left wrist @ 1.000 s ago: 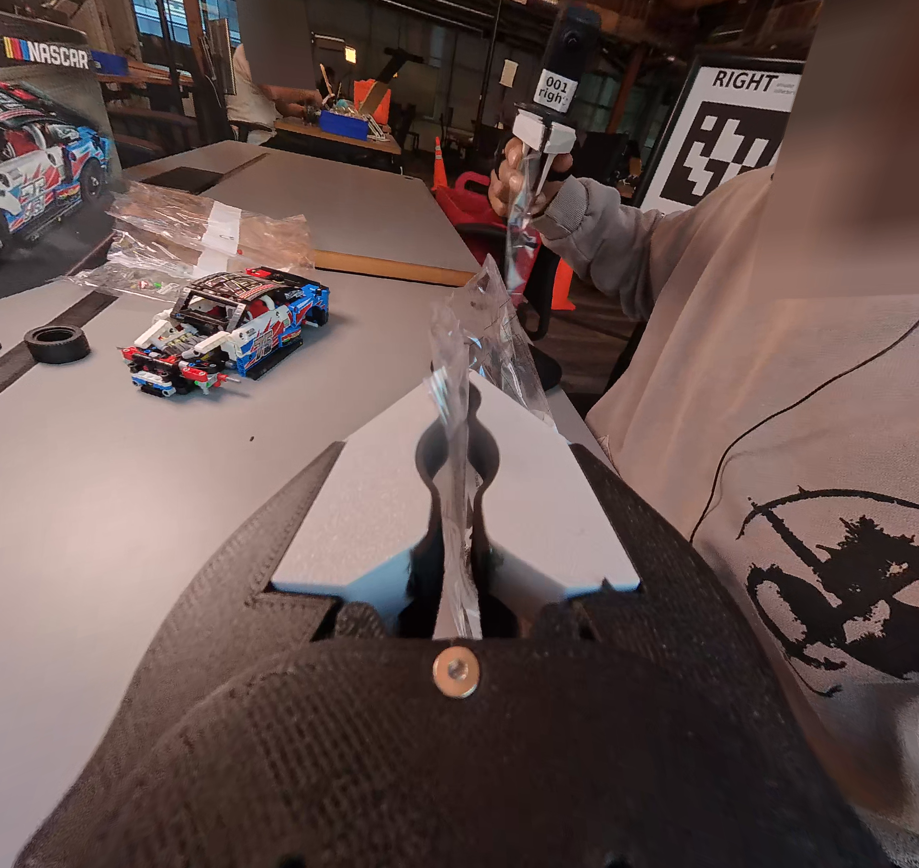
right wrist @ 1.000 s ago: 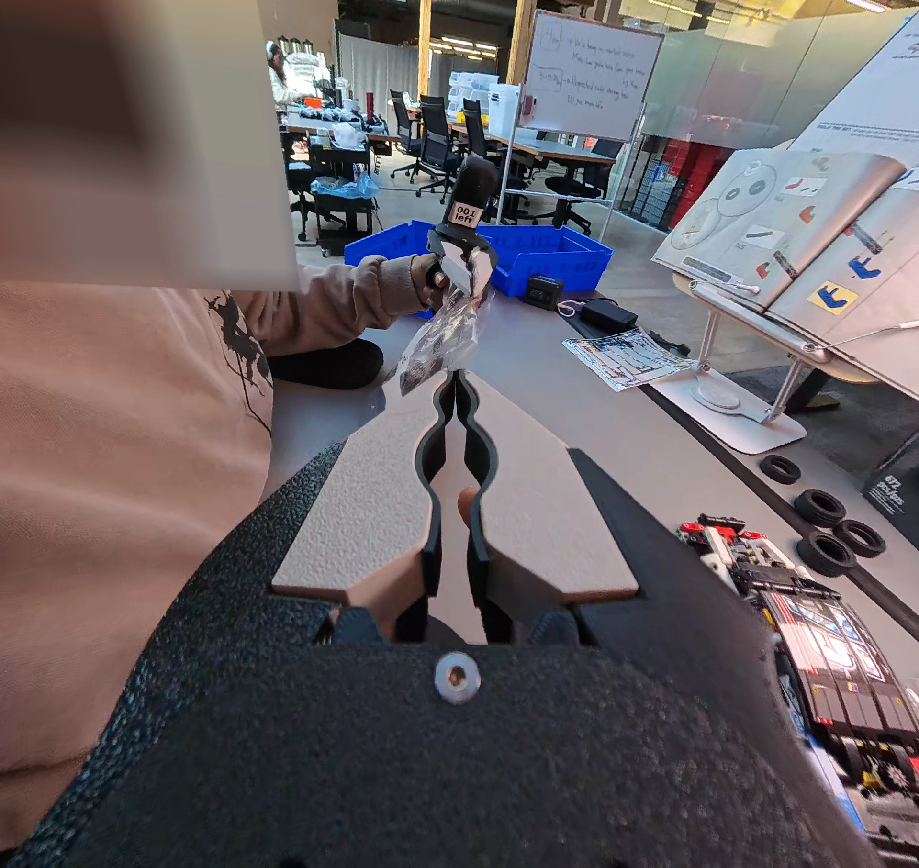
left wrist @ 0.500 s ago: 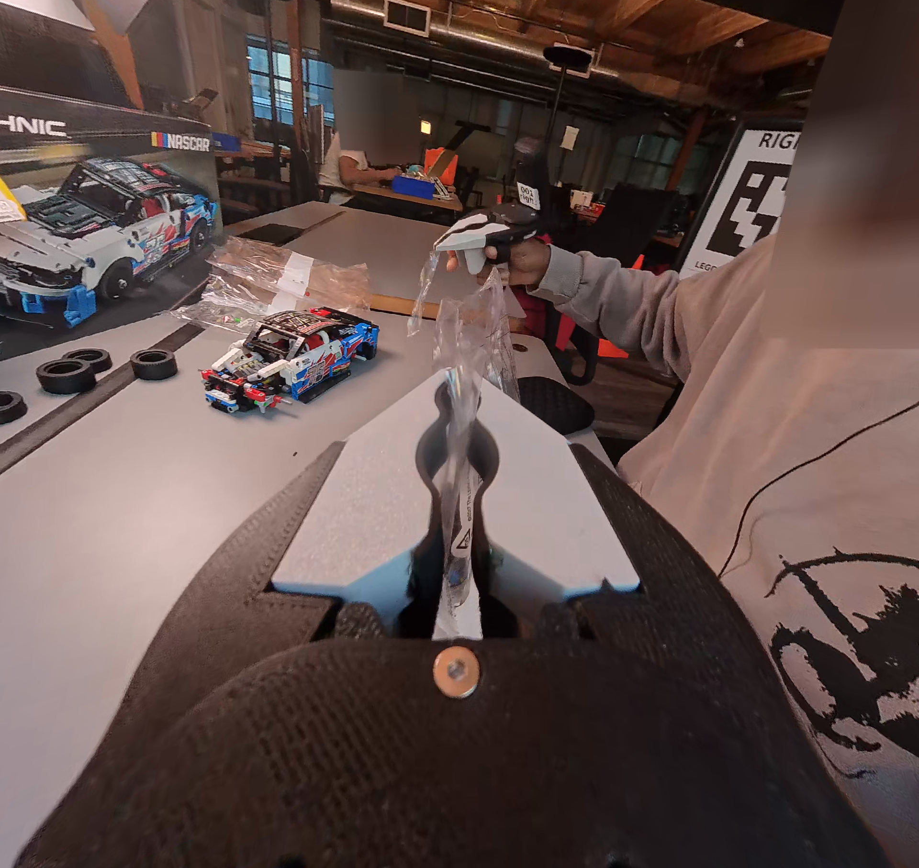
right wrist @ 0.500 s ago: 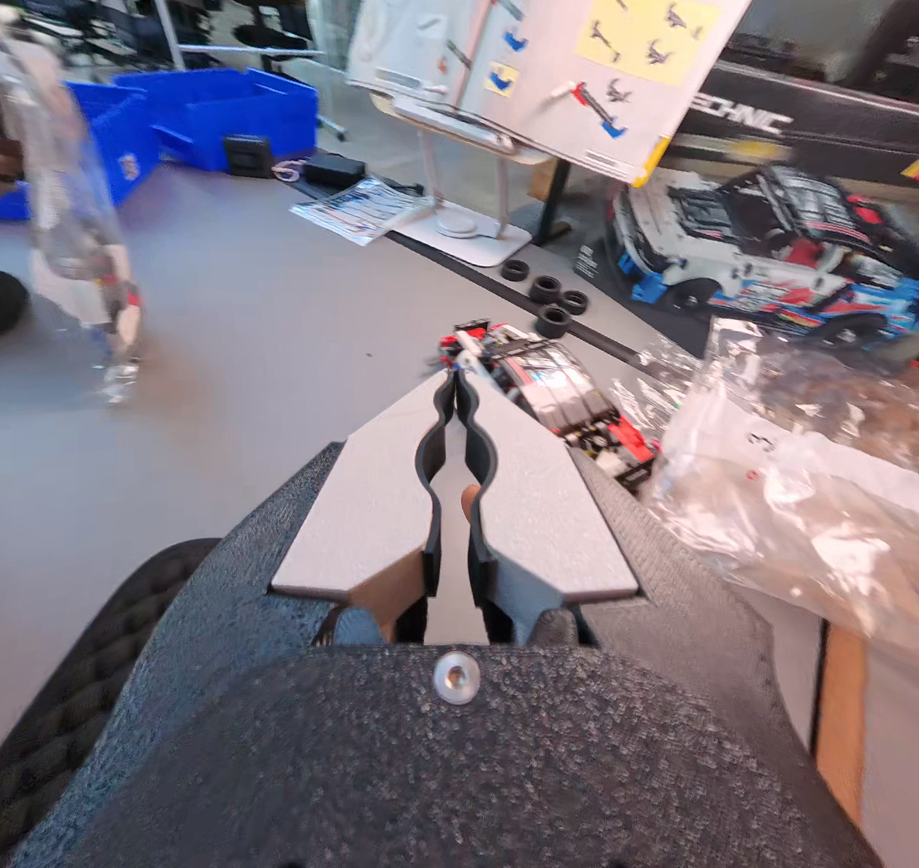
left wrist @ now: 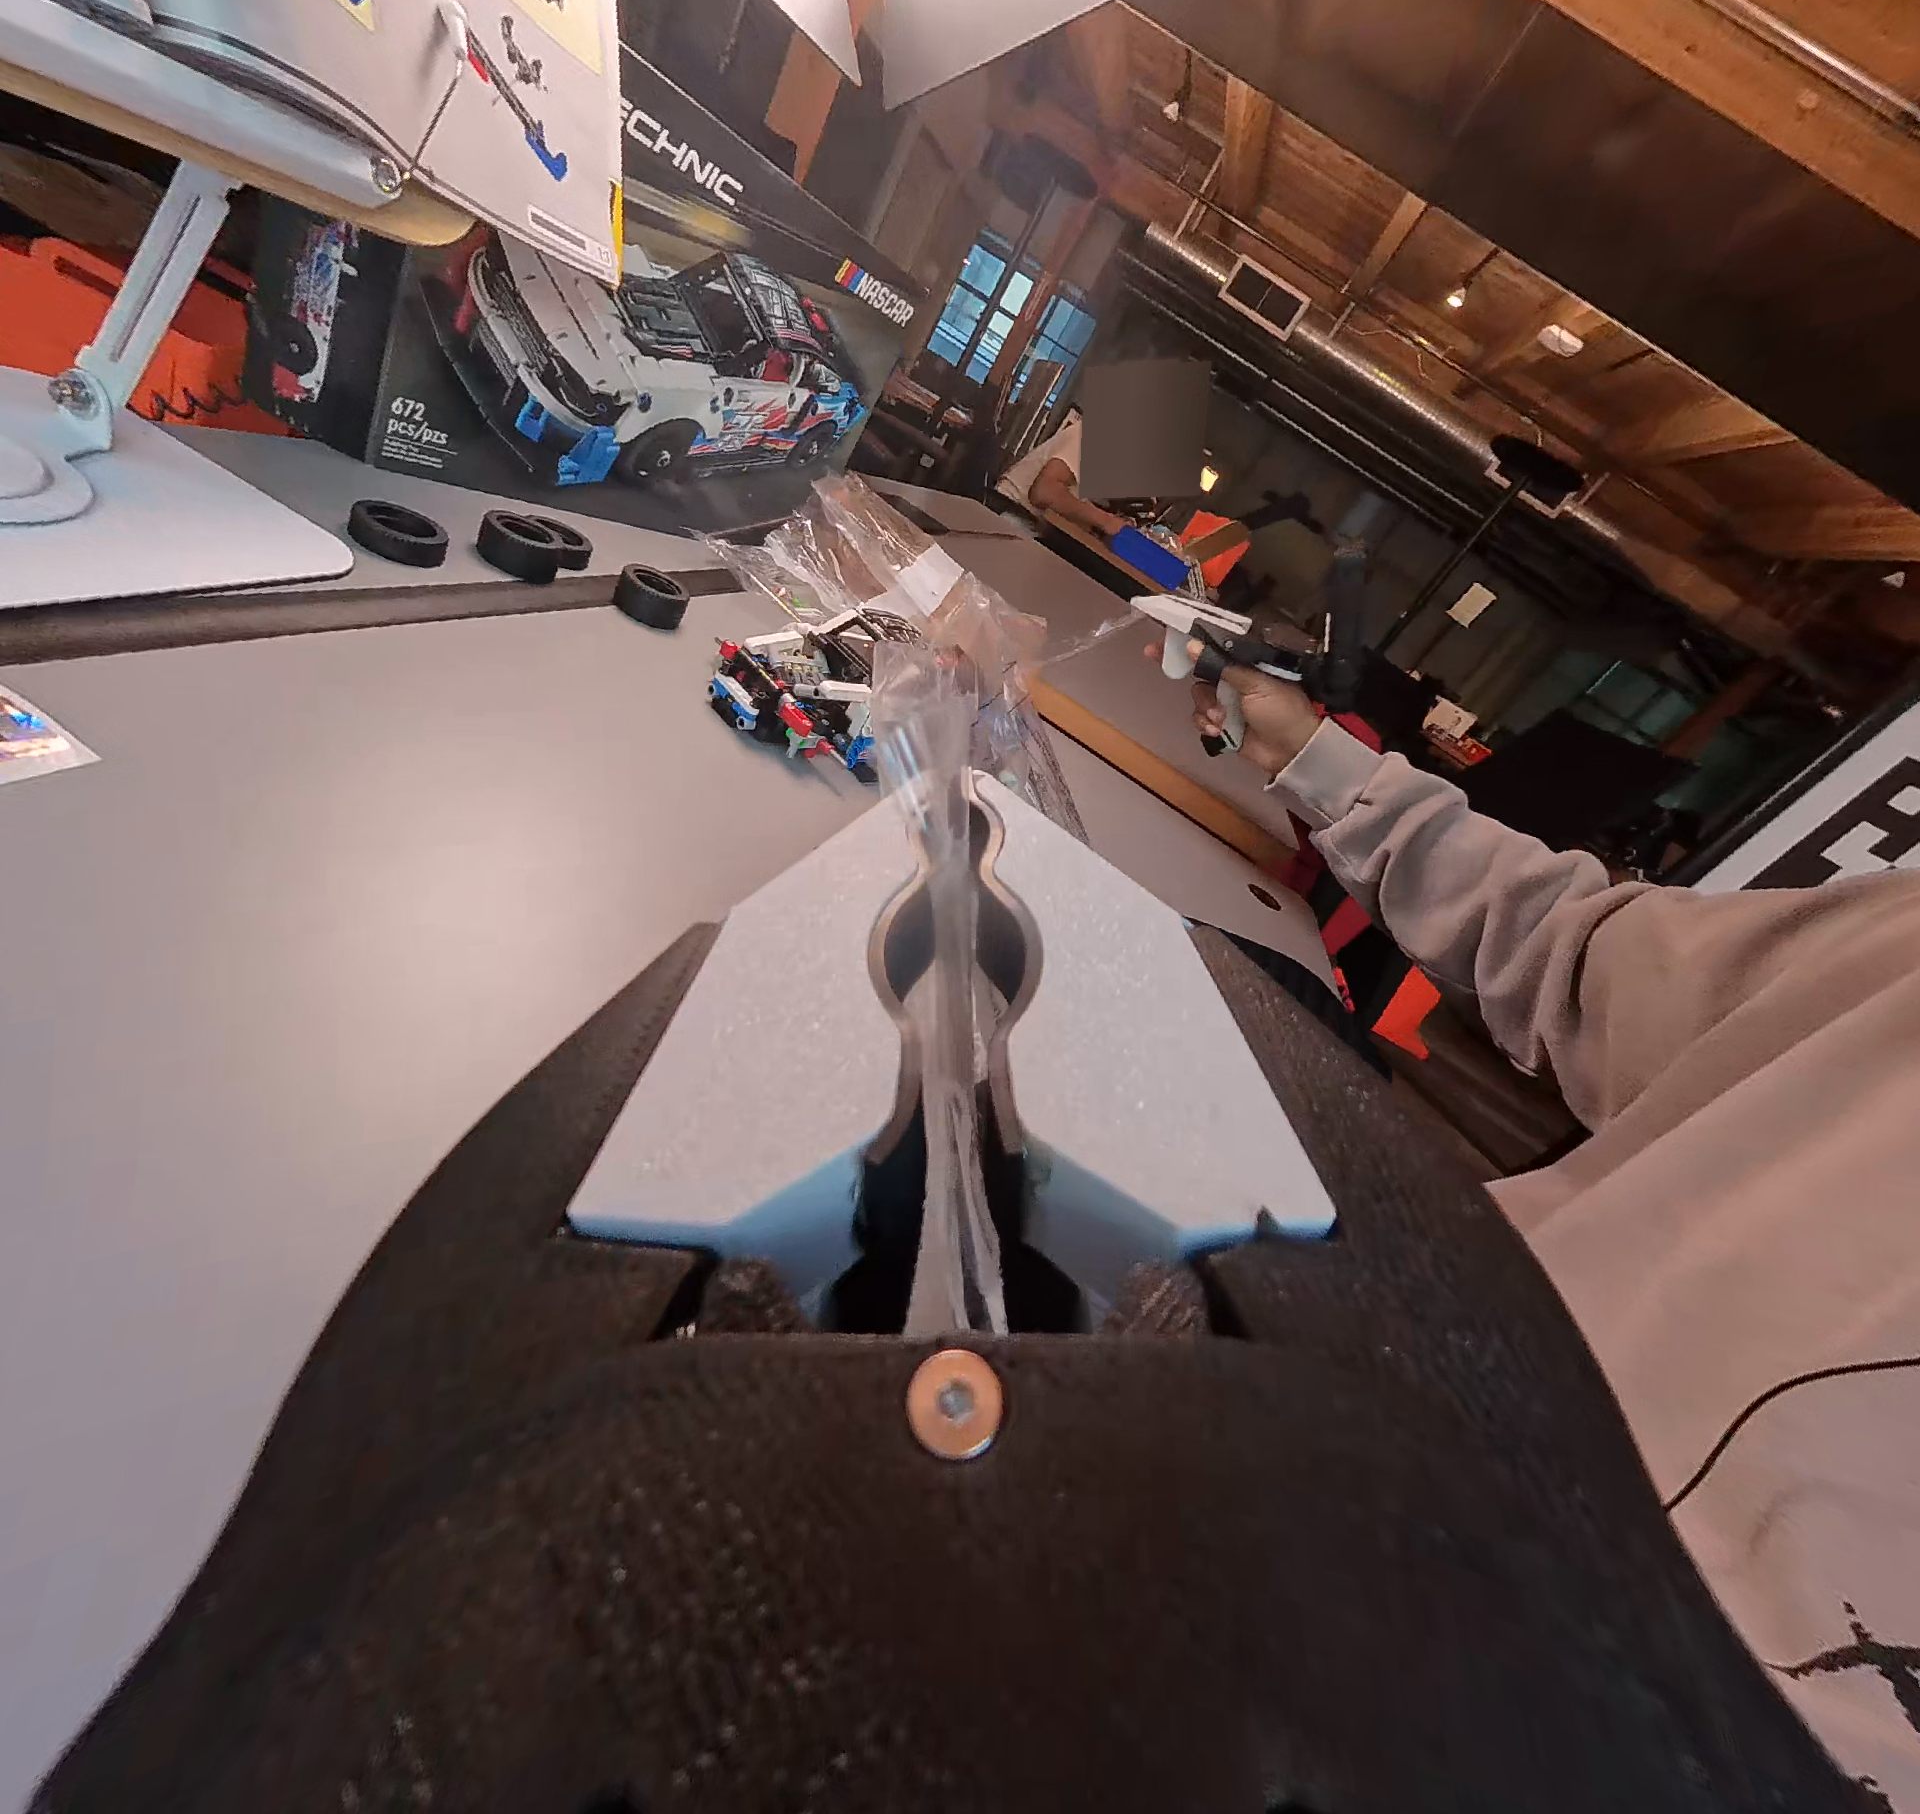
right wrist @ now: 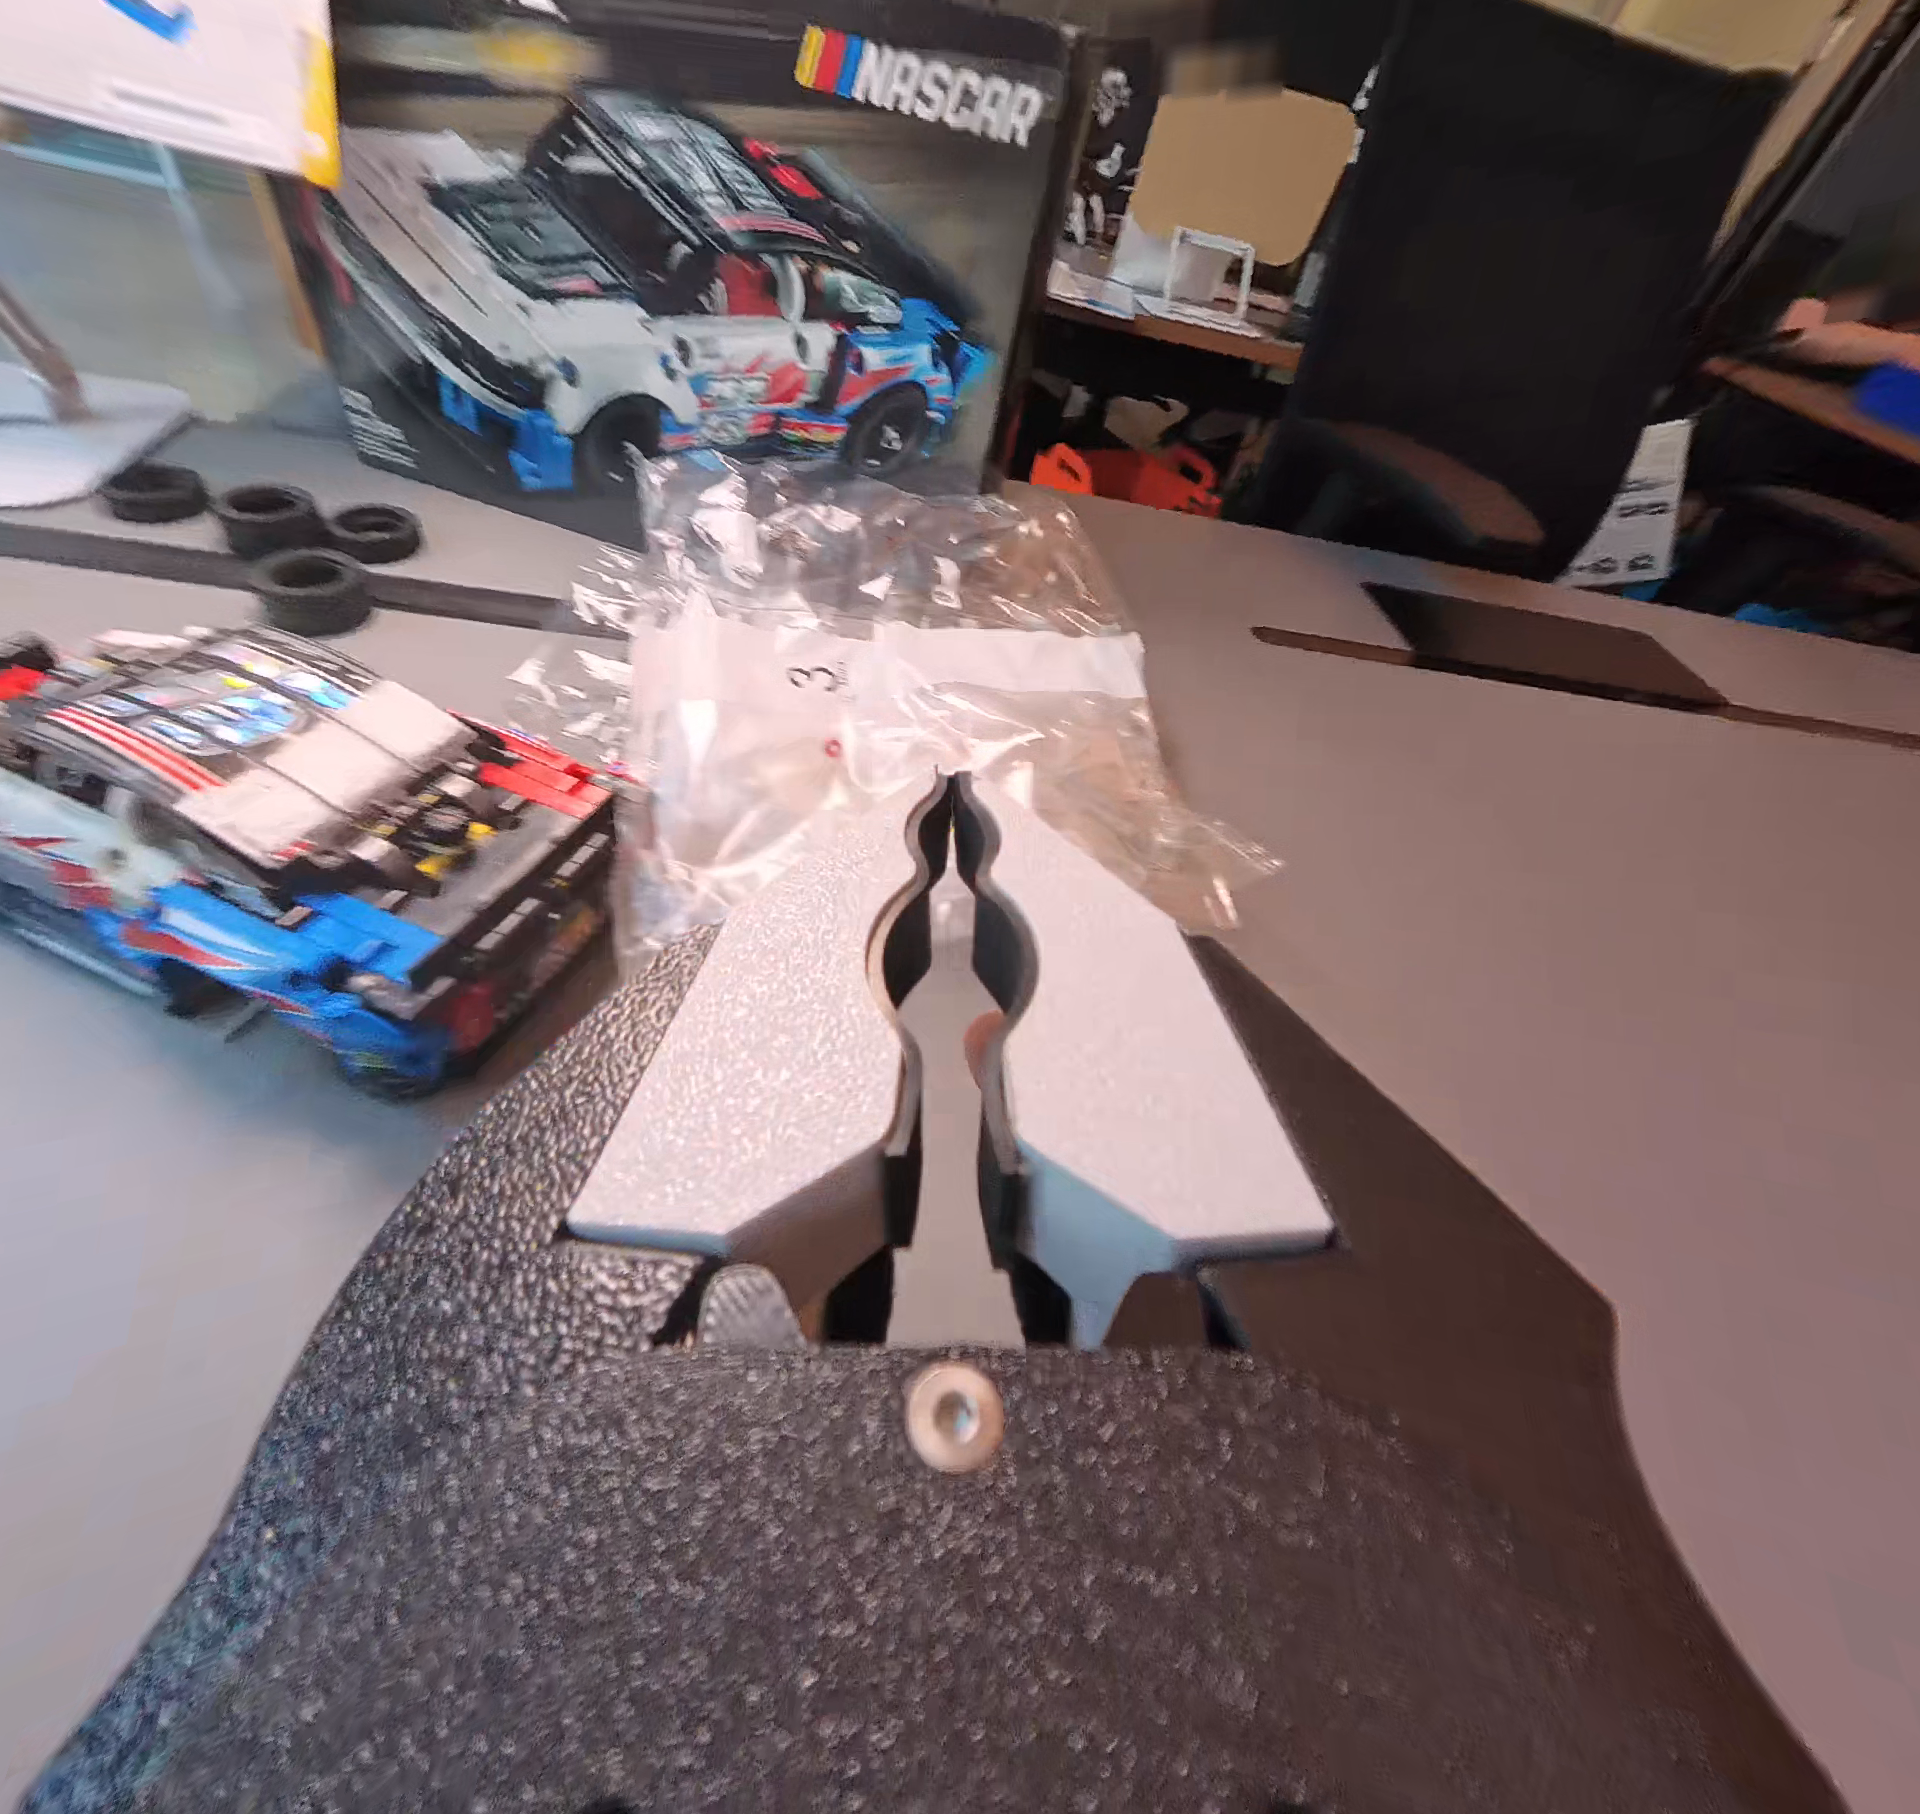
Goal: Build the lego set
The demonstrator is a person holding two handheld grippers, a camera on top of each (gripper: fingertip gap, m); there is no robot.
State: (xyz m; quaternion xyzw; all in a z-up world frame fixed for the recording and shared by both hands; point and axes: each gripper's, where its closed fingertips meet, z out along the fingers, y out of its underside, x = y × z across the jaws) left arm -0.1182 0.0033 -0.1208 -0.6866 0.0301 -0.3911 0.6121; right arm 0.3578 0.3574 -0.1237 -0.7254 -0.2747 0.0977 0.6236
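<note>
Both grippers closed: left gripper (left wrist: pixel 951 829) pinching a clear bag (left wrist: pixel 940 715), right gripper (right wrist: pixel 951 793) empty.

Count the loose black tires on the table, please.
4. Three tires stand in a row before the box: left, middle, right. The fourth lies nearer the car. Others may be hidden.

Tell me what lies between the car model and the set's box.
Right wrist view: loose black tyres and crumpled clear bags lie between the car model and the box, on grey table.
</note>
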